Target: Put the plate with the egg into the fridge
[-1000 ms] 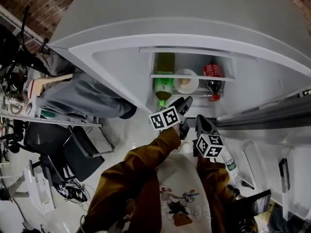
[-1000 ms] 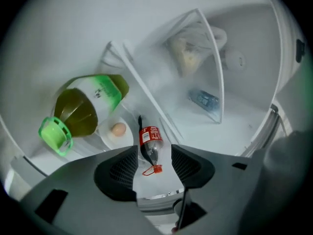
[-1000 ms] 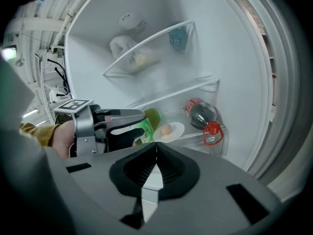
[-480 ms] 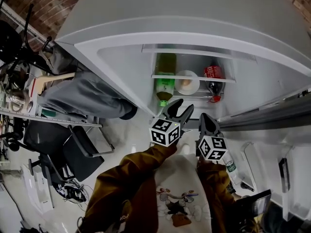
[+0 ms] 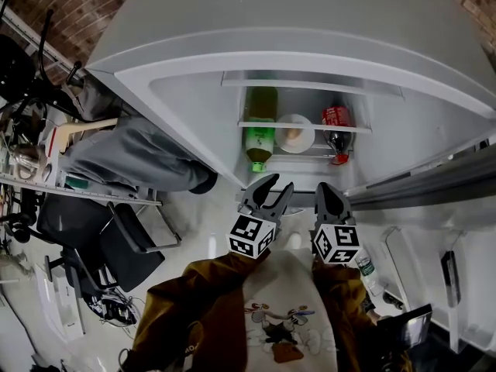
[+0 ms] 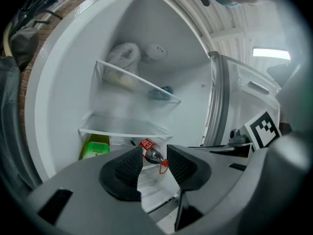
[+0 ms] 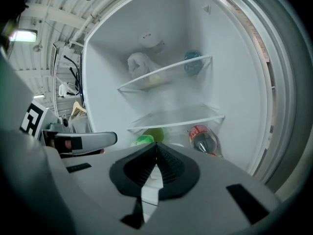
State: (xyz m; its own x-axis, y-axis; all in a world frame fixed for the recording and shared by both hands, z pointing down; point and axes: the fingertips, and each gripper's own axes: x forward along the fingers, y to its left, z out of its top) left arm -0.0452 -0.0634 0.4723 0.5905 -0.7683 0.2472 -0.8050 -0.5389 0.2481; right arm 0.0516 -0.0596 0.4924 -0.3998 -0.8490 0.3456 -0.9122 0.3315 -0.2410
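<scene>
Left gripper [image 6: 154, 155]: the jaws stand apart and have just been closing, with nothing between them; the gap frames only the far-off neck of a red-labelled cola bottle [image 6: 149, 150]. Right gripper [image 7: 156, 148]: the ribbed pads meet at their tips and hold nothing. In the head view the left gripper [image 5: 277, 183] and the right gripper [image 5: 324, 187] hang side by side just in front of the open fridge [image 5: 194, 122], each carrying its marker cube at the near end, above the person's brown sleeves [image 5: 201, 301]. The plate [image 5: 310, 130] with the egg [image 5: 293, 136] rests inside the fridge on a low shelf, well apart from both grippers. It lies between a green bottle [image 5: 260, 136] on its left and the cola bottle [image 5: 337, 130] on its right. Two glass shelves [image 7: 171, 77] higher in the compartment carry a pale bag and a small bluish item too blurred to identify.
</scene>
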